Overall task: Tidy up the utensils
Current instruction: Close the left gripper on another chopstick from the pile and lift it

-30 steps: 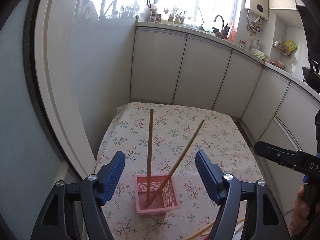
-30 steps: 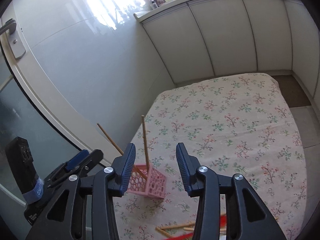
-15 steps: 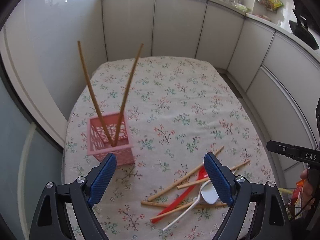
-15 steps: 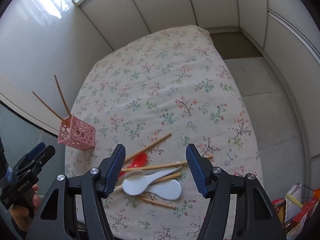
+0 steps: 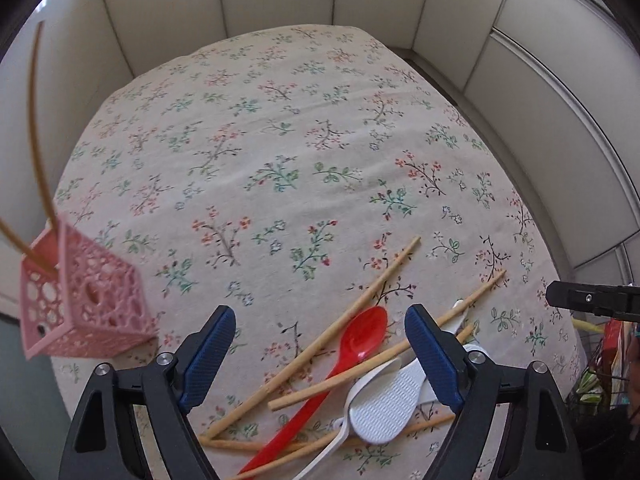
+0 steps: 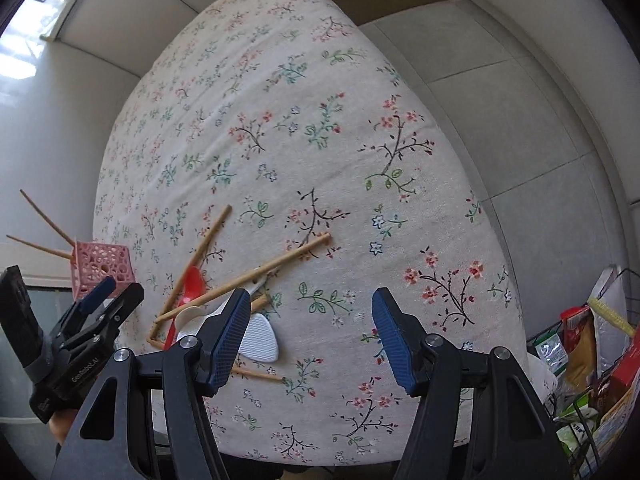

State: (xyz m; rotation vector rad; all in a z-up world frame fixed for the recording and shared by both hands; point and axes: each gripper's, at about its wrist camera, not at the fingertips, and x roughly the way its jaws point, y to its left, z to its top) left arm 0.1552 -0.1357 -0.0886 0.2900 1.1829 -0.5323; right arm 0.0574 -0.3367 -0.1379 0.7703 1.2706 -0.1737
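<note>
Floral cloth covers the table (image 5: 304, 128). A pink basket (image 5: 86, 304) with two chopsticks stands left of the left gripper (image 5: 320, 344), whose empty jaws are closing above the utensil pile (image 5: 340, 376). The right gripper (image 6: 311, 338) hangs open, the pile at its left jaw.

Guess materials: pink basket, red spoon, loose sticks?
Pink basket: looks like moulded plastic, matte, perforated lattice walls. Red spoon: likely plastic, glossy, highlights on the bowl. Loose chopsticks: probably bamboo or wood, tan, matte, no shine.
</note>
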